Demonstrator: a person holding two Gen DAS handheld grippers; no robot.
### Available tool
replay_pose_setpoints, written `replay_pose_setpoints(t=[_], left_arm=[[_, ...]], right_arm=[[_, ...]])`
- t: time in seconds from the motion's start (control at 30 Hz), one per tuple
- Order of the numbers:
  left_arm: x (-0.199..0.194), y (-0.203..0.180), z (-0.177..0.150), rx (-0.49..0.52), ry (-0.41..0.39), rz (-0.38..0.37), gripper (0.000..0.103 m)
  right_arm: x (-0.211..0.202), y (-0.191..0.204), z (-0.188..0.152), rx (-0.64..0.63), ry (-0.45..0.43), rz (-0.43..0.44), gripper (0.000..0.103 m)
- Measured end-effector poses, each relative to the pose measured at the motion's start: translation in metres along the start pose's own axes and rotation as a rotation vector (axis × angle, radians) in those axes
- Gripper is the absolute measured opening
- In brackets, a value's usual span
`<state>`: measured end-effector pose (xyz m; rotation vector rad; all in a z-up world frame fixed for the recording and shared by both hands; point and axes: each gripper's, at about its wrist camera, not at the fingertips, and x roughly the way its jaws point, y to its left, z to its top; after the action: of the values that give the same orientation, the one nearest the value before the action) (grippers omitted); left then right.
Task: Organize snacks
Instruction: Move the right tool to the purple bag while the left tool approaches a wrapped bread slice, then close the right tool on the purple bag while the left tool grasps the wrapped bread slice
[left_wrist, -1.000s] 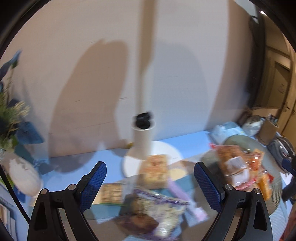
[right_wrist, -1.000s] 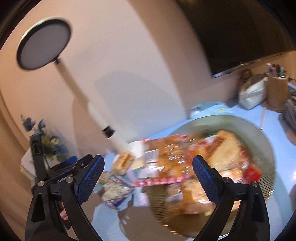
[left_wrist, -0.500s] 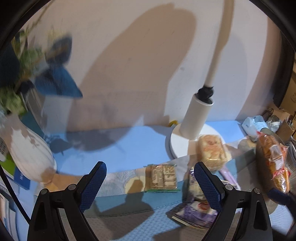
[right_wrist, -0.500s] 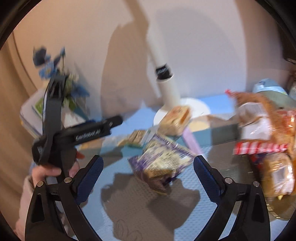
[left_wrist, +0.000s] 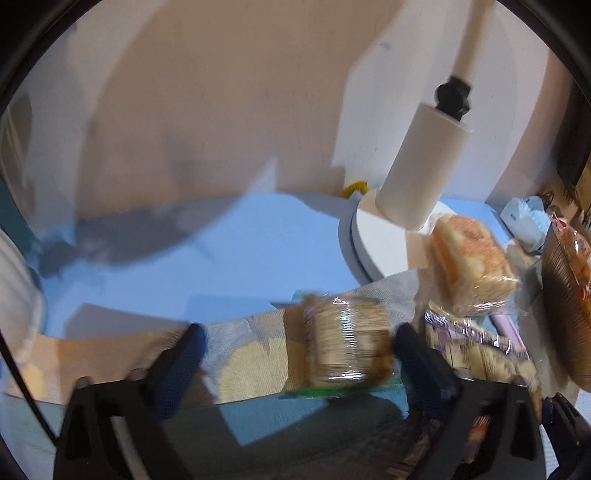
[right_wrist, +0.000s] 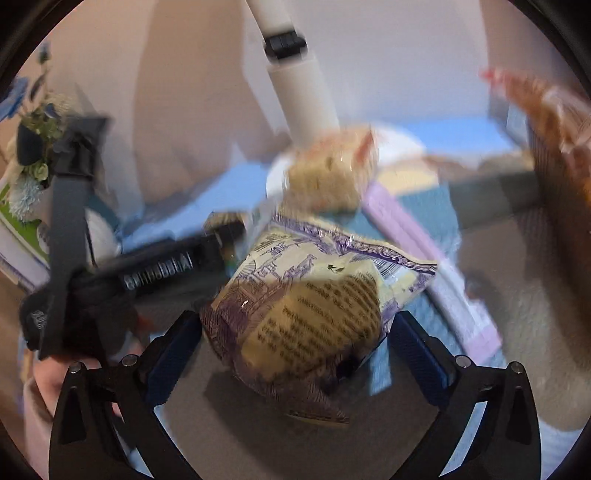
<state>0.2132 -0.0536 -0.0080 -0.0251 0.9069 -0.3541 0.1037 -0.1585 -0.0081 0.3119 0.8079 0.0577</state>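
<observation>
On the blue-covered table, both grippers hover low over the scattered snacks. Between the blue pads of the left gripper lies a clear-wrapped cracker pack with a green edge, nearer the right pad; the jaws are opening, and I cannot tell whether that pad touches the wrapper. At two o'clock from it rests a wrapped bread bun, leaning on the white round lamp base. The right gripper straddles a purple-and-cream snack bag; its jaws are opening too, and the bag fills nearly the whole gap between the pads. A basket with orange-wrapped pastries stands at three o'clock. At nine o'clock in the right view, a hand grips the other tool's handle.
</observation>
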Motion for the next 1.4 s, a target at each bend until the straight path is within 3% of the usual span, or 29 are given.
replay_pose_setpoints(t=[0.2,0.43,0.7,1.4], left_arm=[[0.000,-0.003,0.001,0.011,0.002,0.032,0.103],[0.004,-0.006,0.002,0.030,0.014,0.059,0.103],[0.004,-0.006,0.003,0.038,0.021,0.084,0.103],[0.004,-0.006,0.004,0.031,0.021,0.075,0.103]], right_arm=[[-0.001,-0.001,-0.003,-0.002,-0.004,0.006,0.103],[-0.016,-0.022,-0.007,0.098,-0.041,0.128,0.103],[-0.019,-0.015,-0.008,0.075,-0.037,0.092,0.103],[-0.009,-0.014,-0.005,0.080,-0.038,0.102,0.103]])
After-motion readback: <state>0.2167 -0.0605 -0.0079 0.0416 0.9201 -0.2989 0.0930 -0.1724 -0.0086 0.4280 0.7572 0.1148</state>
